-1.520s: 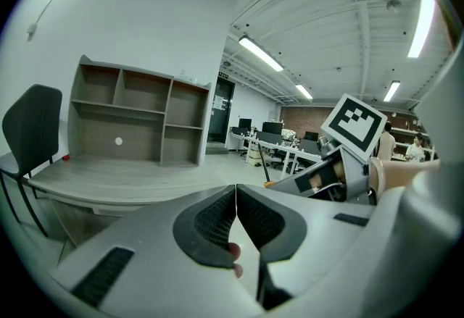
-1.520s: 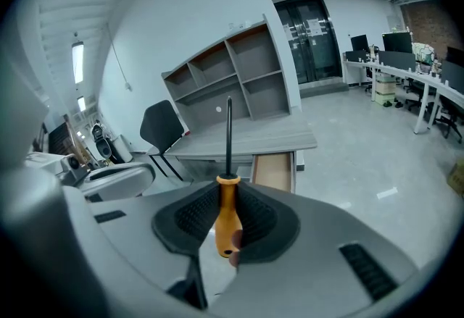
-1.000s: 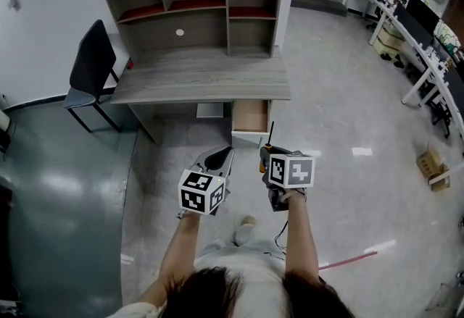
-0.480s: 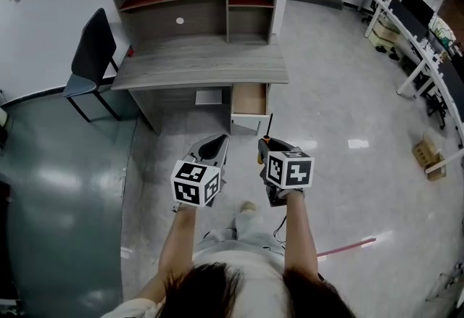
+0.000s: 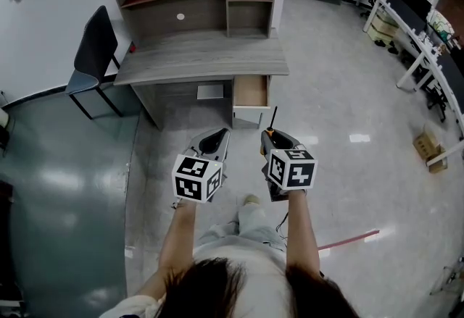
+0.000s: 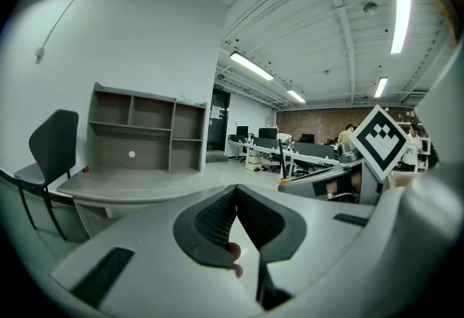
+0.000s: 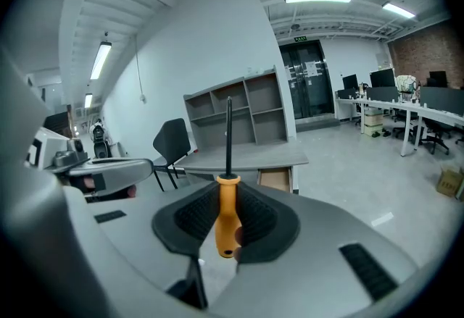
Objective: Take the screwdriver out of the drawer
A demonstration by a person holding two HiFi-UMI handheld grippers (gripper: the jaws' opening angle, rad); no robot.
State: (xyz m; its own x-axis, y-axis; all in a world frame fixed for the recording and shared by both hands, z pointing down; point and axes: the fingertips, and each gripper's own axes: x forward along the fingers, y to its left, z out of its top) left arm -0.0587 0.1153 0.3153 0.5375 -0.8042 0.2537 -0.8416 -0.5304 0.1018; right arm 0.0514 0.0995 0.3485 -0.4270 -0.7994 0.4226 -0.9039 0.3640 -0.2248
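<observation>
You held the right gripper (image 7: pixel 227 197) clenched on the screwdriver (image 7: pixel 226 226). Its two dark pads pressed on either side of the orange handle, and the thin black shaft ran out past the jaw tips. The butt of the handle showed just behind the pads. The screwdriver was thus out in the open air, carried in that gripper above the floor (image 5: pixel 341 114). The drawer (image 5: pixel 251 92) stood pulled open ahead of the shaft's tip and well apart from it. You carried the left gripper (image 6: pixel 235 193) beside the right one, to its left, near it but not touching. Its jaws were closed tip to tip with nothing between them, and a fingertip of yours showed behind the pads. The desk (image 5: pixel 203 56) lay ahead of both grippers, with the open drawer under its right end, and the shelf unit (image 5: pixel 196 1) stood on it at the far side. The dark chair (image 5: pixel 93 56) stood ahead and well to the left of the left gripper, at the desk's left end. Far off to the right of the right gripper ran a row of white office tables (image 5: pixel 428 56).
</observation>
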